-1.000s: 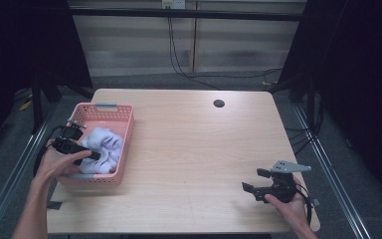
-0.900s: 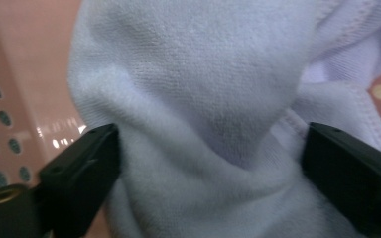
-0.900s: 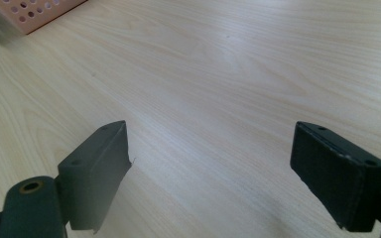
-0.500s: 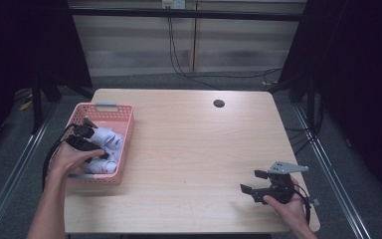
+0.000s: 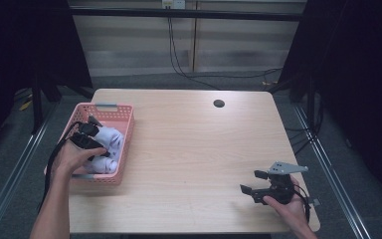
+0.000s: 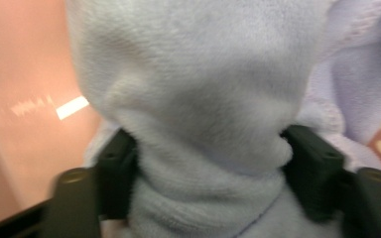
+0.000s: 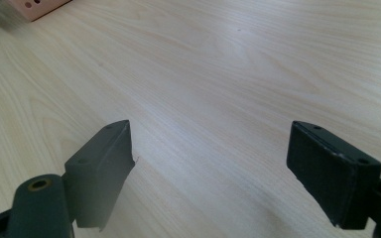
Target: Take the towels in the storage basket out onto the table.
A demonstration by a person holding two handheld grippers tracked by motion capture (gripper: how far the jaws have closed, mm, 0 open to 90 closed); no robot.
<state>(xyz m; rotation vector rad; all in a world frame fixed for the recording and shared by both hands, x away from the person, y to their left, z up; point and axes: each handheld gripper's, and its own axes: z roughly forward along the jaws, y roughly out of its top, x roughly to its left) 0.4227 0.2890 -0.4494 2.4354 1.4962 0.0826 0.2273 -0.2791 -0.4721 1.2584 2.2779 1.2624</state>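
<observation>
Since the earlier frame, the left hand-held gripper [image 5: 95,144] has been carried deeper over the pink basket [image 5: 124,144] at the desk's [image 5: 194,149] left edge, and its jaws have just been closing on the pale lilac fleece cloth [image 6: 198,99] lying inside. In the left gripper view the cloth is seen pinched between both pads, bunched at the waist. The pickup appears barely begun: the cloth is grasped but not yet lifted from the basket. The right hand-held gripper [image 5: 258,184] is held wide apart over bare wood, with nothing between its jaws.
</observation>
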